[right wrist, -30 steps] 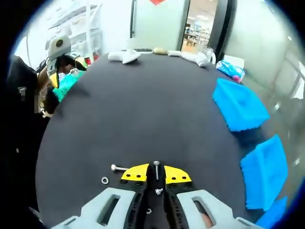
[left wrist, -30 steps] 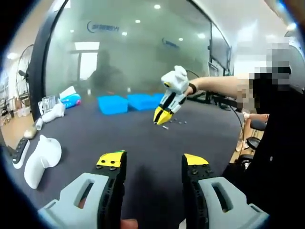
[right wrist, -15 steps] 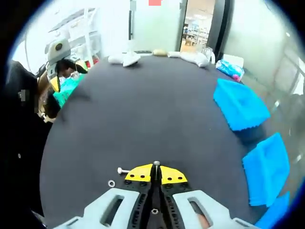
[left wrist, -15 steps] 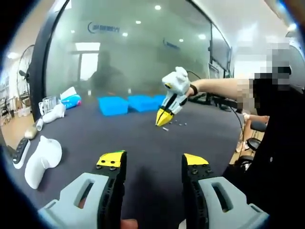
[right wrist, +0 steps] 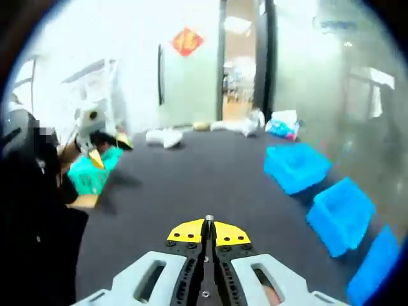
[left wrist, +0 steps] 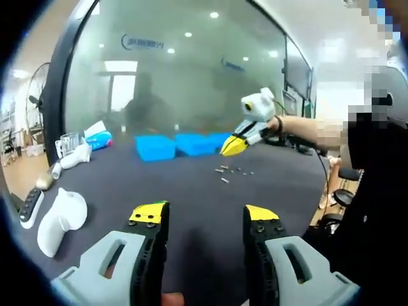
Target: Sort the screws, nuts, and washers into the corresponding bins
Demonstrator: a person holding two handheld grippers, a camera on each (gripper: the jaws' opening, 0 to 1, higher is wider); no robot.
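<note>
Dark table [left wrist: 159, 185] spanning both views, bounded behind by a glass partition [left wrist: 191, 70] in the left gripper view. Three blue bins in a row along the far edge of the table: nearest-left bin [left wrist: 155, 147], middle bin [left wrist: 193, 143] touching or just beside it, third bin [left wrist: 220, 138] partly hidden behind the other tool. Same three bins down the right side of the right gripper view [right wrist: 297, 167], [right wrist: 340, 213], [right wrist: 378, 268].

White moulded object [left wrist: 58, 217] at the left table edge, dark remote-like item [left wrist: 29, 208] just beside it, further white clutter and a blue packet [left wrist: 97, 138] near the far left corner.

Left gripper [left wrist: 205, 217] low over the table, jaws set wide apart, nothing between them. Right gripper [right wrist: 208, 227] raised above the table, yellow tips closed tight on a screw [right wrist: 208, 220], head protruding just beyond the tips. Same right gripper [left wrist: 232, 147] in the left gripper view, held in a hand above the loose parts, near the bins.

Loose screws, nuts and washers [left wrist: 231, 172] scattered on the table in front of the bins, individual types too small to tell apart.
</note>
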